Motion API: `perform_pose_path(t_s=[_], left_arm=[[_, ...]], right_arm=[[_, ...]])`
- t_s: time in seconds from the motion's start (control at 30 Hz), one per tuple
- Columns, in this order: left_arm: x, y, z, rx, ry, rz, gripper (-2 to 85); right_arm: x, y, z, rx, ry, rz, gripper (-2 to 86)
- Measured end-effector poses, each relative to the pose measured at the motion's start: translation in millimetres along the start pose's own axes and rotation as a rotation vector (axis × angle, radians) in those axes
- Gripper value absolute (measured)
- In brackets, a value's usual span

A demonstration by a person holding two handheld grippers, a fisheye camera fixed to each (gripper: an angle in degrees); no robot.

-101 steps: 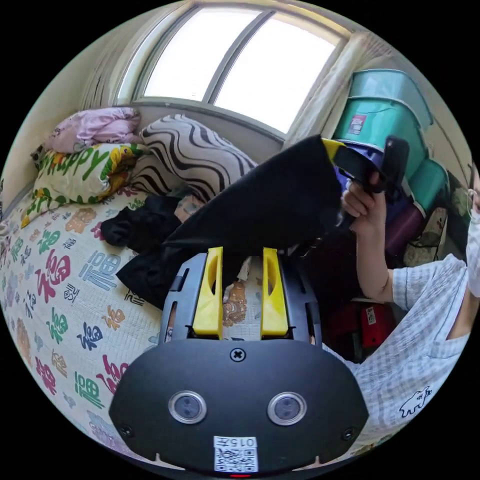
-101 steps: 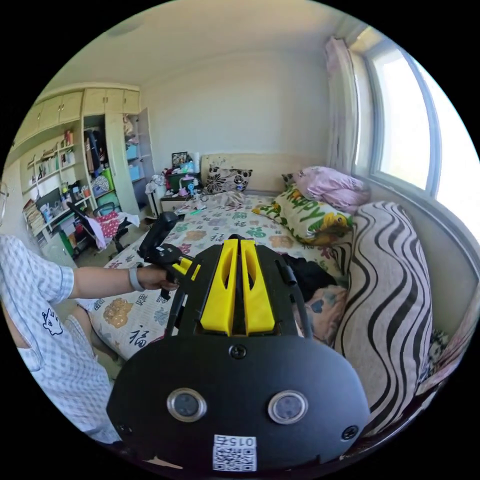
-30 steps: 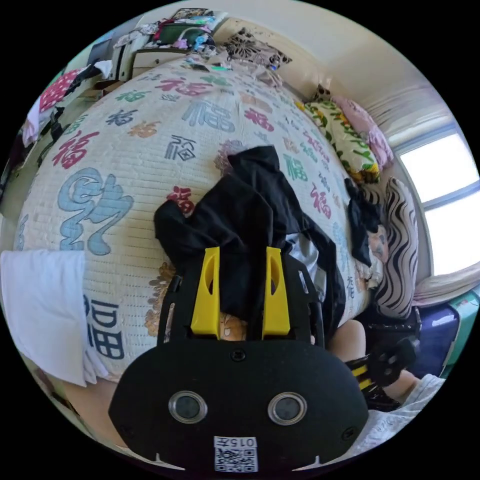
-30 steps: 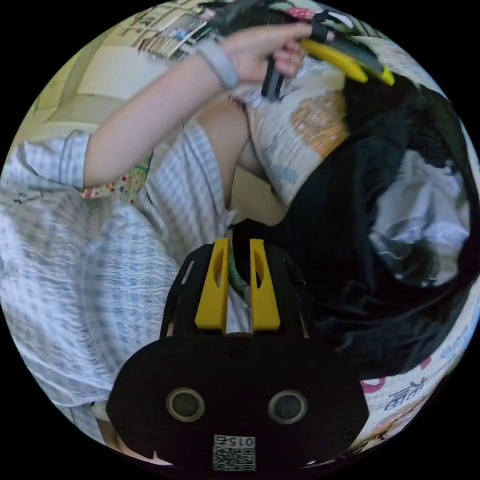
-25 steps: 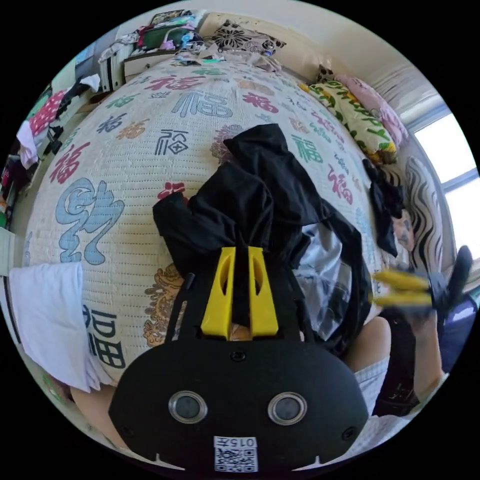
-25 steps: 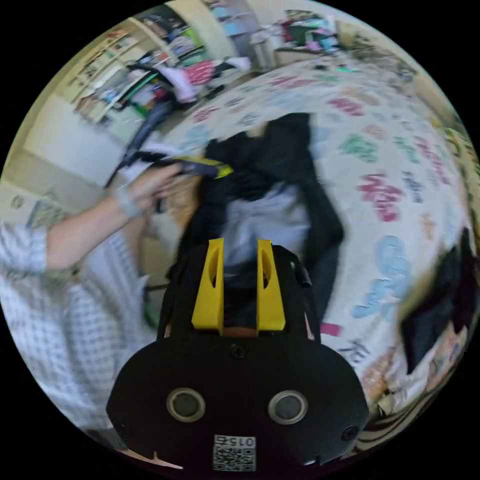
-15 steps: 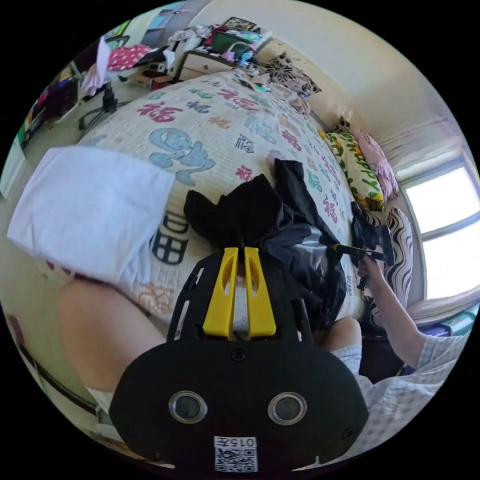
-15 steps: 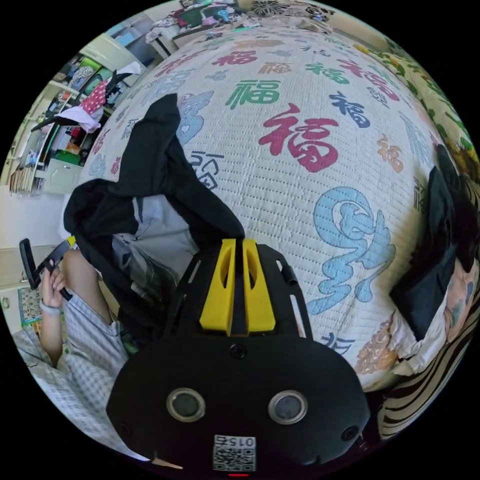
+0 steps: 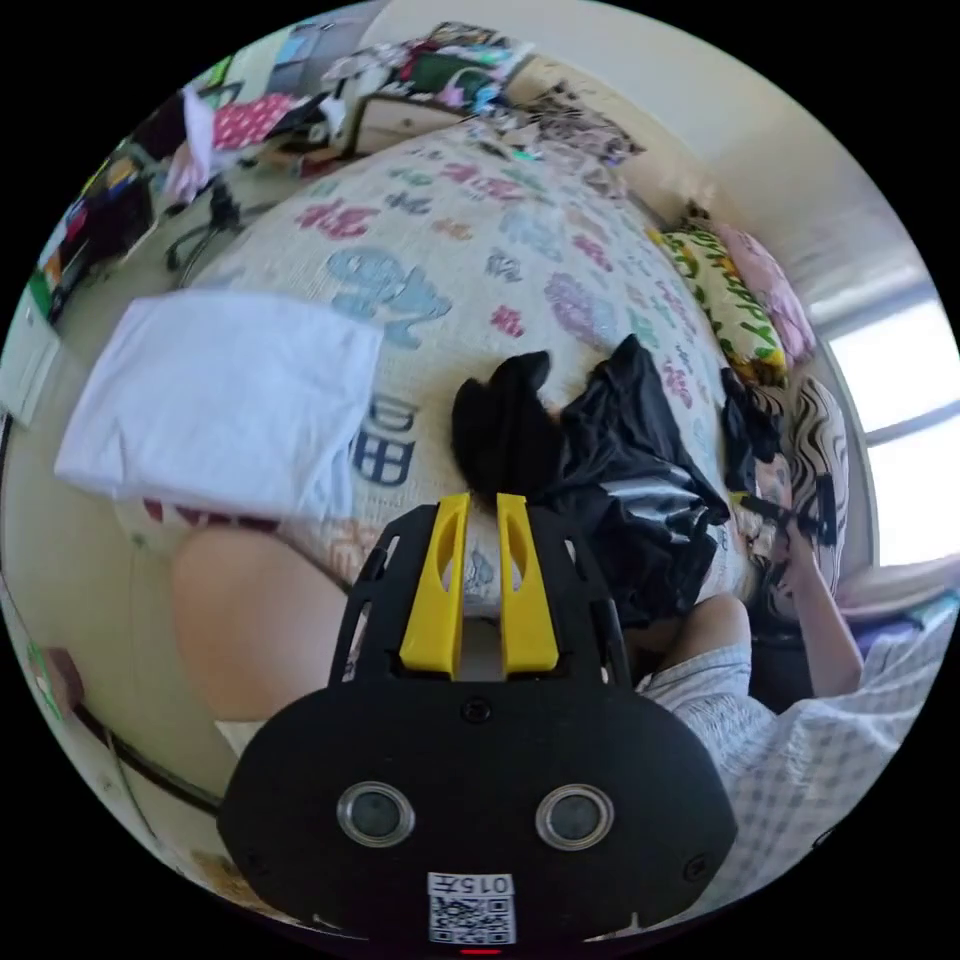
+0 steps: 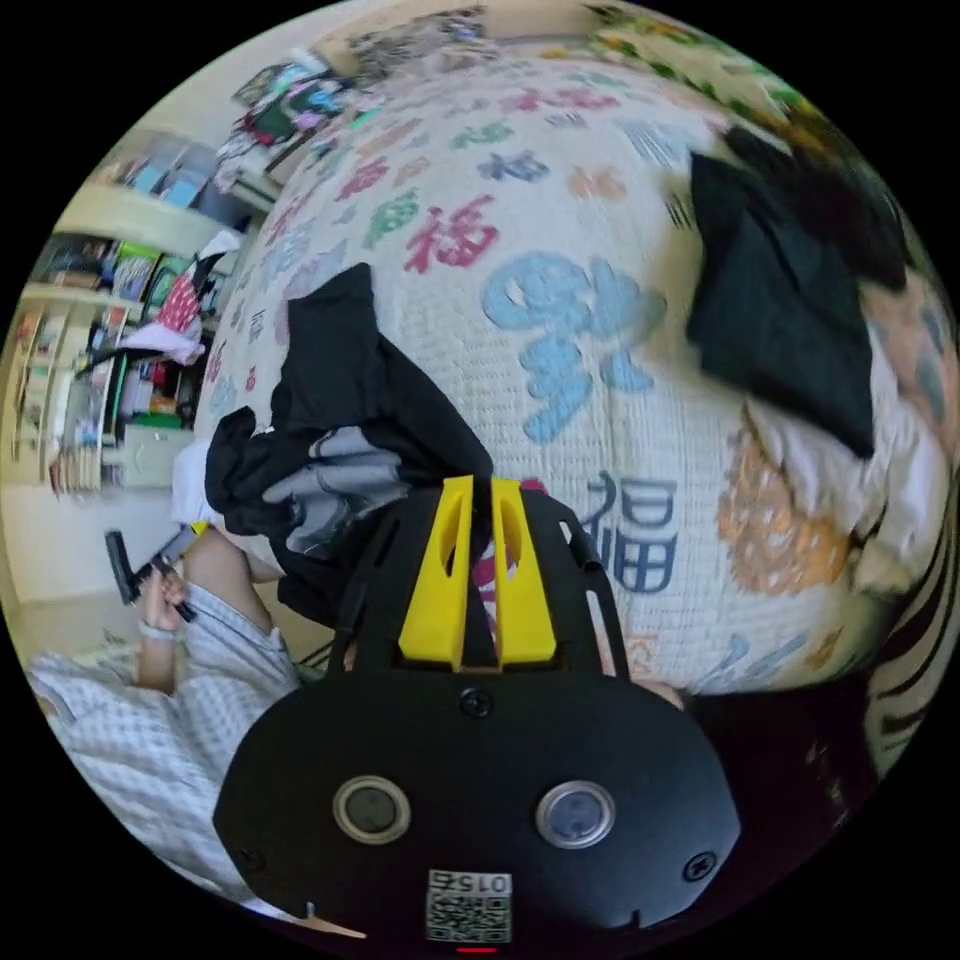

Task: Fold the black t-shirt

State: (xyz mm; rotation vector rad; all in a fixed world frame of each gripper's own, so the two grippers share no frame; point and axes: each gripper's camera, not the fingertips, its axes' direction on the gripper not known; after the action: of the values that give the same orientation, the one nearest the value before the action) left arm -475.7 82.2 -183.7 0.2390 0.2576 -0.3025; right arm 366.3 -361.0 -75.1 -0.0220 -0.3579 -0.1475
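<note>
Both grippers (image 9: 480, 500) (image 10: 478, 485) have jaws clenched on the black t-shirt (image 9: 600, 470), bunched on the bed (image 9: 440, 250) at twelve o'clock.

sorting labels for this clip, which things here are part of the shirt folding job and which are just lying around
Job:
black t-shirt, bunched on the bed
left gripper, shut on a corner of it
right gripper, at its edge

Lying about:
folded white cloth
other dark garment
pillows
</note>
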Motion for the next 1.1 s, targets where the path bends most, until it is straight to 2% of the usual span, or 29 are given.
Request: perform_pose_path(t_s=[0.07,0.13,0.23,0.3,0.4,0.5,0.53,0.57,0.67,0.8,0.9,1.0,1.1], left_arm=[[26.5,-27.2,5.6,0.000,0.018,0.164,6.7],[46.3,-49.0,24.2,-0.051,-0.015,0.248,8.2],[69.5,-72.0,64.5,-0.162,-0.060,0.301,10.3],[73.3,-74.7,83.3,-0.222,-0.118,0.314,8.5],[60.3,-69.0,76.3,-0.218,-0.129,0.259,2.8],[36.8,-60.2,58.5,-0.222,-0.108,0.185,0.8],[28.6,-57.3,53.4,-0.231,-0.076,0.150,0.4],[24.1,-54.3,48.4,-0.242,-0.120,0.128,0.3],[15.7,-46.1,36.2,-0.246,-0.209,0.106,0.2],[9.7,-44.3,34.9,-0.268,-0.190,0.079,1.1],[26.4,-53.2,18.3,-0.195,-0.214,0.119,4.3],[54.7,-73.5,-4.1,-0.045,-0.200,0.250,6.3],[77.3,-108.0,-2.4,0.014,-0.067,0.429,7.2]], right_arm=[[-40.7,-29.9,-4.1,0.021,-0.004,-0.191,5.0],[-105.6,-73.6,8.8,0.000,-0.026,-0.429,6.5],[-181.3,-119.5,53.4,-0.101,0.032,-0.624,9.8],[-208.0,-140.7,89.4,-0.189,0.108,-0.647,11.3],[-212.7,-160.1,127.9,-0.281,0.211,-0.644,8.3],[-192.6,-169.3,105.6,-0.241,0.066,-0.521,2.8],[-181.5,-166.6,94.6,-0.217,0.062,-0.489,1.9],[-175.3,-164.7,89.8,-0.215,0.067,-0.475,1.4],[-144.6,-152.9,73.1,-0.230,0.161,-0.408,0.8],[-125.8,-140.8,52.1,-0.227,0.071,-0.317,3.6],[-136.8,-138.2,38.0,-0.201,0.018,-0.337,5.3],[-163.0,-140.6,23.8,-0.170,0.098,-0.426,6.0],[-194.8,-146.4,10.9,-0.126,0.142,-0.561,6.4]])
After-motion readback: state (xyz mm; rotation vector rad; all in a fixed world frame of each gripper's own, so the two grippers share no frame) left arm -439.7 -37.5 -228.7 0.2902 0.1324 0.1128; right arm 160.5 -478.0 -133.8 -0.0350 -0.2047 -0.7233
